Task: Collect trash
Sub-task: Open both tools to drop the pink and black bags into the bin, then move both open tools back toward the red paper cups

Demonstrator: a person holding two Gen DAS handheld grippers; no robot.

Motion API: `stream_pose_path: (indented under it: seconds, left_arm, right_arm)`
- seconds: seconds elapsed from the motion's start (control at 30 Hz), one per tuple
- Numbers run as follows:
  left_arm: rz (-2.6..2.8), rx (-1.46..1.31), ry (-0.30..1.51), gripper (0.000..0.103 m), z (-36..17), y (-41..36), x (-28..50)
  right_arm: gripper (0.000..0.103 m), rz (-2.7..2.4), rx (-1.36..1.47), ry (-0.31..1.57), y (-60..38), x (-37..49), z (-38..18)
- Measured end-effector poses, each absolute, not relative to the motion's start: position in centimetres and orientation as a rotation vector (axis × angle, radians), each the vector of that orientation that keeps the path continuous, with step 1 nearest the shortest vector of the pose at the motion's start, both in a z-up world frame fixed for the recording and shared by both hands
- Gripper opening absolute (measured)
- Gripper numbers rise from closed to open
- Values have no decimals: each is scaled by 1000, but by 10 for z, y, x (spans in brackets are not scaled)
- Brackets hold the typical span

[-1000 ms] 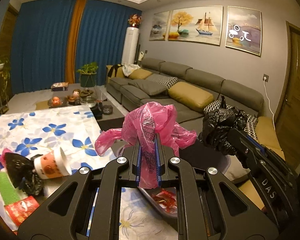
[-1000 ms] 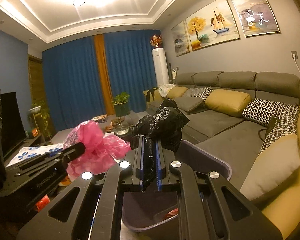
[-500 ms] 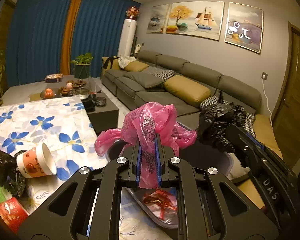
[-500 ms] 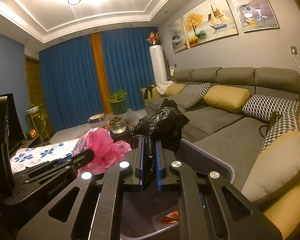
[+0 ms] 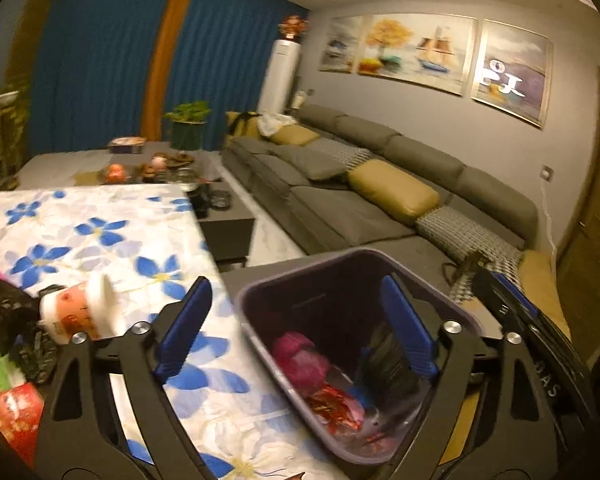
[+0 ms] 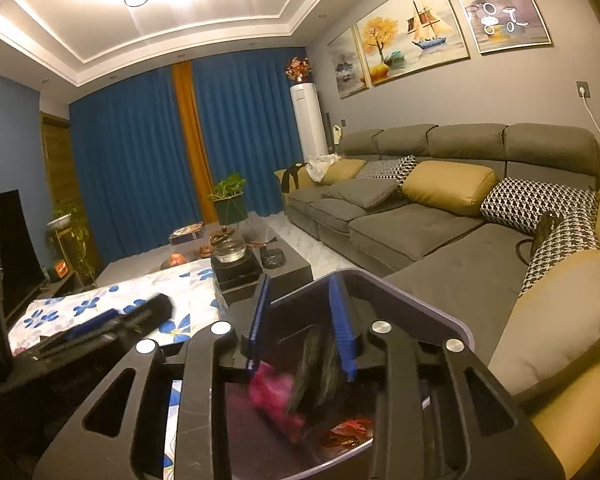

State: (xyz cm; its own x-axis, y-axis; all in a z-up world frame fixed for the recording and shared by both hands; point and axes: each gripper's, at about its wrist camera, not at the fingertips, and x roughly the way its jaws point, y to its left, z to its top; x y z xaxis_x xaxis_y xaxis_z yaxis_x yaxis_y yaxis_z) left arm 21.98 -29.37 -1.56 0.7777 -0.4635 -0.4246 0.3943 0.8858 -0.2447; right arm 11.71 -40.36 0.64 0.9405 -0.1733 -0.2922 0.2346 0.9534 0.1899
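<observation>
My left gripper (image 5: 296, 320) is open and empty above the dark purple trash bin (image 5: 300, 272). The pink plastic bag (image 5: 300, 360) lies inside the bin beside the black bag (image 5: 388, 360) and red wrappers (image 5: 332, 404). My right gripper (image 6: 302, 320) is open above the same bin (image 6: 440, 312); the pink bag (image 6: 272, 396) and the blurred black bag (image 6: 320, 364) sit below its fingers. On the flowered table (image 5: 100, 232) at left lie a paper cup (image 5: 80, 312), a black bag (image 5: 4, 312) and a red packet (image 5: 12, 412).
A grey sofa (image 5: 360, 184) with yellow and patterned cushions runs along the right wall. A dark coffee table (image 6: 260, 268) with a glass teapot stands beyond the flowered table. A TV (image 6: 4, 256) is at far left. Blue curtains hang behind.
Both grippers opened. The pink bag dropped from the left gripper and the black bag from the right gripper into the bin.
</observation>
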Motion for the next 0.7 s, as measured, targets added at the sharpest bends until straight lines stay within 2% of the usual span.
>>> stream_pose_path:
  seconds: [0.07, 0.13, 0.33, 0.53, 0.7]
  left_arm:
    - [-440, -158, 498, 88, -13, -288, 218]
    - [-411, -163, 488, 90, -10, -282, 213]
    - [-339, -152, 459, 93, -2, -263, 190]
    - [-276, -147, 461, 93, 0, -235, 163]
    - [-247, -131, 444, 93, 0, -204, 134]
  right_arm:
    - [35, -216, 223, 273, -403, 114, 7]
    - [50, -225, 216, 260, -400, 108, 10]
    - [71, -254, 183, 244, -386, 92, 13]
    - [79, -263, 160, 247, -365, 72, 13]
    - [79, -232, 160, 262, -343, 58, 8]
